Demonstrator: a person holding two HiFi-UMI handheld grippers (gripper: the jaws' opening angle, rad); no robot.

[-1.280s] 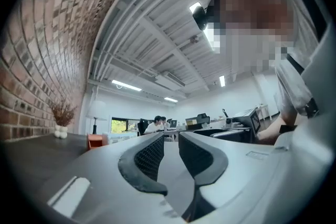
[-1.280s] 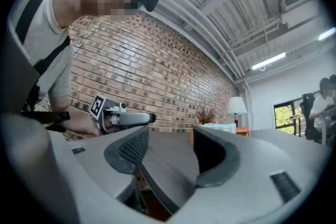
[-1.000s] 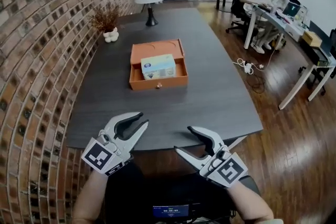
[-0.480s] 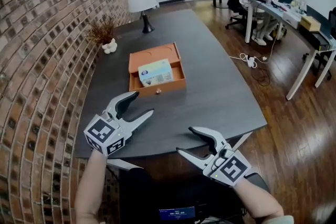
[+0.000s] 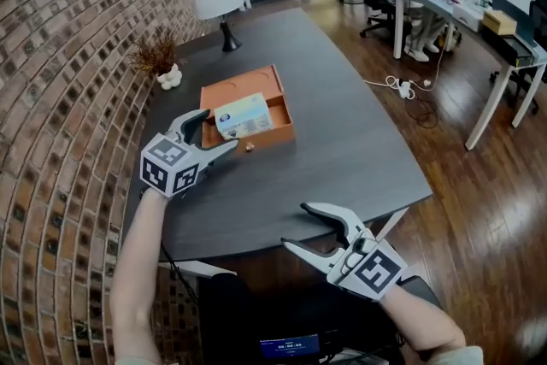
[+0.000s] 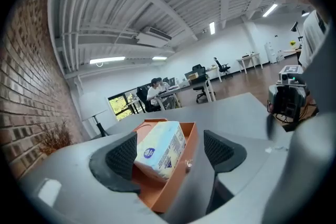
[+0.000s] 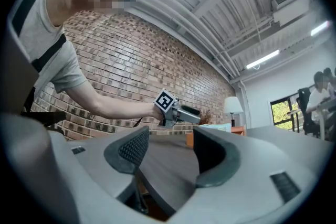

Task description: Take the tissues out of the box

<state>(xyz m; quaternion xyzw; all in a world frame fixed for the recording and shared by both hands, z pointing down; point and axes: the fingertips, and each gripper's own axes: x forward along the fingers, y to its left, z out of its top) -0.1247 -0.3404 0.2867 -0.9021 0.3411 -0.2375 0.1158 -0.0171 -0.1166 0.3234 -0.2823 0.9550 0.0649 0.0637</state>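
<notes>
- so far nothing is out: the tissue pack [image 5: 243, 115] lies inside the orange box [image 5: 256, 83], in the compartment nearer the person, and looks a little askew against the box wall.
- the box has no lid on it, so the pack is free to be reached from above. the far compartment looks bare.
- the box rests on the dark table [image 5: 342, 158], toward the brick-wall side, with a small knob [image 5: 249, 147] on its near front.
- the left gripper [image 5: 218, 131] is up at the near left corner of the box and its jaws are opening. in the left gripper view the pack lines up in the gap between the pads, but neither pad touches it, so nothing is gripped.
- the right gripper [image 5: 295, 226] hangs low, off the near edge of the table and well apart from the box. its jaws stand apart with nothing between them.
- as i judge it, the approach is nearly done and the task proper has not begun. what is left is to bring the left jaws around the pack, close on it, lift it clear of the box walls and set it down outside.
- further out, a lamp [image 5: 214, 0] and a dried plant [image 5: 154, 55] stand at the far end of the table, well clear of the work. people sit at desks beyond.
</notes>
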